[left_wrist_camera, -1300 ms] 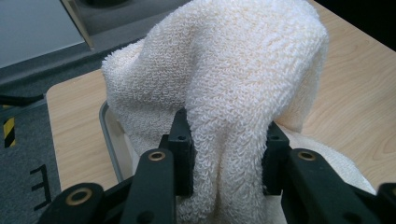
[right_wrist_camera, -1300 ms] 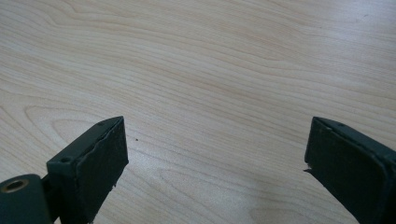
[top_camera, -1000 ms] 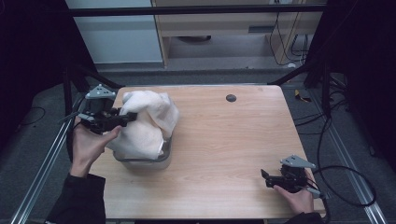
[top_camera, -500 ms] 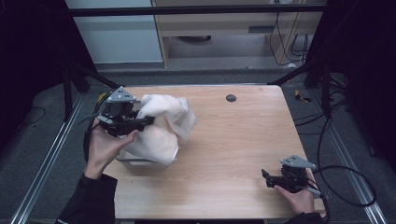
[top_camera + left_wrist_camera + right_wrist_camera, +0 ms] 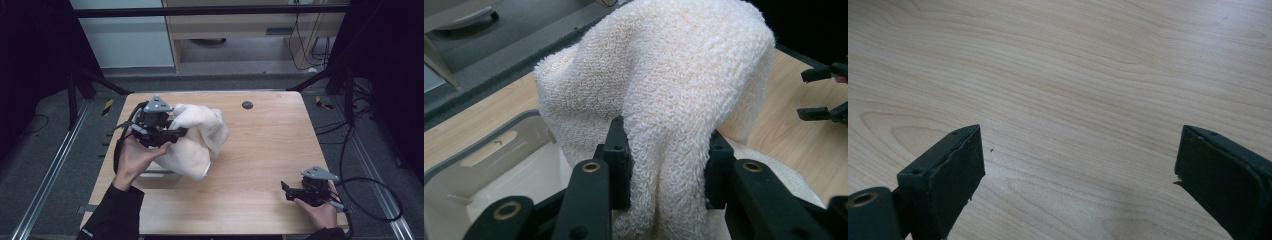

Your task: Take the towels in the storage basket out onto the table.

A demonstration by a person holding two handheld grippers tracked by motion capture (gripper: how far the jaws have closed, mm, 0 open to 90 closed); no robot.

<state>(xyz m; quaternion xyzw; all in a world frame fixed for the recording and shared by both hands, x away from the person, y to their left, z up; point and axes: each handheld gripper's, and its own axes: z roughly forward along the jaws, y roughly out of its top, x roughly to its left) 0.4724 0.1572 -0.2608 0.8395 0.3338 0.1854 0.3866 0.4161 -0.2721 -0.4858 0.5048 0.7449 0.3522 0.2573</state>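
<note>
So the left gripper (image 5: pixel 170 135) is clamped on a fold of the cream towel (image 5: pixel 197 140), over by the worktop's (image 5: pixel 260 150) left edge, about midway between near and far. In the left gripper view both black jaws press into the terry fold from either side, and the towel (image 5: pixel 664 100) bunches up above them in a big hump. Most of the cloth is lifted and hangs down toward the middle of the worktop, with its lower end looking like it touches the wood.

Under the towel sits a pale plastic bin (image 5: pixel 489 165), just beside the left edge; the left gripper view shows its grey rim and light inside wall, mostly covered by cloth.

The right gripper (image 5: pixel 292 192) rests low near the worktop's near right corner, held in the person's right hand (image 5: pixel 317 212). Its jaws stand wide apart with nothing but bare wood between them.

A small dark round spot (image 5: pixel 247 105) sits near the far edge, well apart from everything else.
</note>
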